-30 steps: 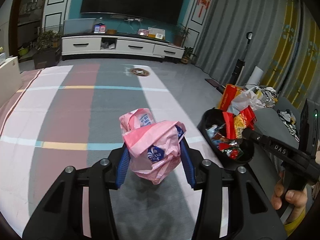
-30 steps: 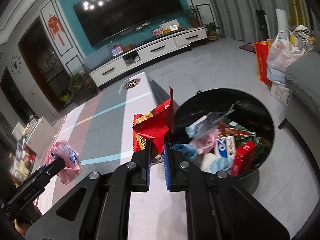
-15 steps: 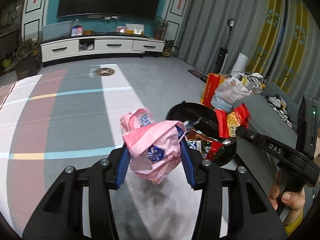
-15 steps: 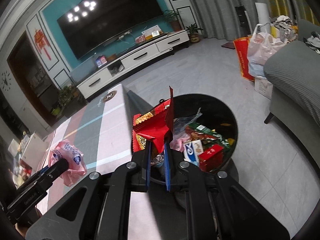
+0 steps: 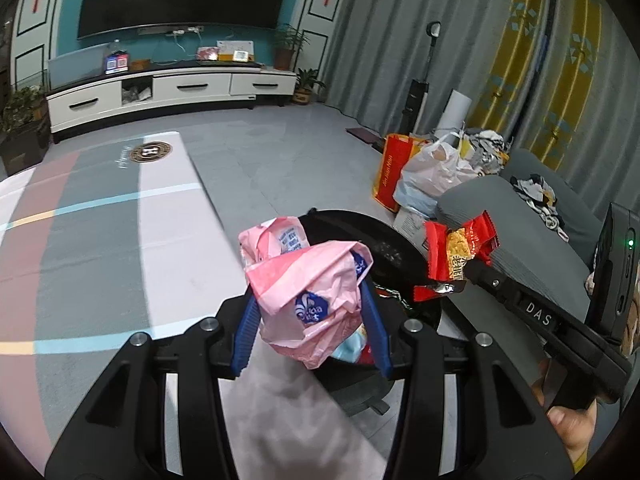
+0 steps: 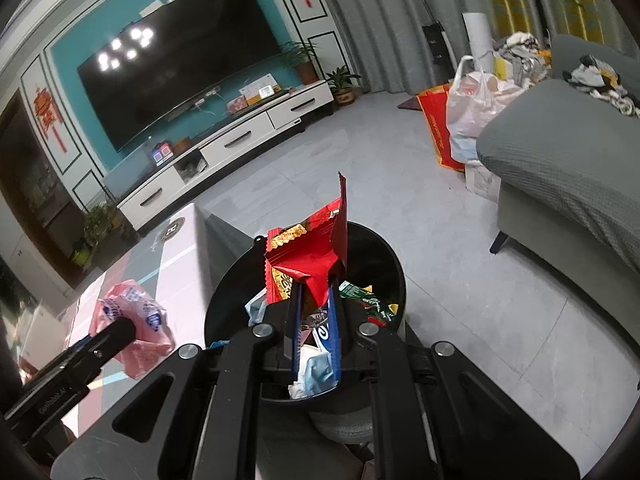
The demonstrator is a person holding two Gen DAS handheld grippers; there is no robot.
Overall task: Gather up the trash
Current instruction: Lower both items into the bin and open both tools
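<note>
My left gripper (image 5: 310, 304) is shut on a crumpled pink plastic bag (image 5: 308, 288) and holds it at the near rim of the round black trash bin (image 5: 384, 236). The bag also shows in the right wrist view (image 6: 132, 316). My right gripper (image 6: 316, 300) is shut on a red snack wrapper (image 6: 312, 256) and holds it over the bin (image 6: 384, 252), which holds several wrappers. The wrapper also shows in the left wrist view (image 5: 456, 256).
A table with pink, grey and white stripes (image 5: 100, 248) lies left of the bin. A grey sofa (image 6: 568, 152) stands to the right. A red bag (image 5: 394, 168) and a white plastic bag (image 5: 436, 172) sit beyond it. A white TV cabinet (image 5: 160, 92) lines the far wall.
Both grippers have moved toward the bin. The red wrapper now hangs over the bin's middle, and the pink bag has come from over the table to the bin's rim.
</note>
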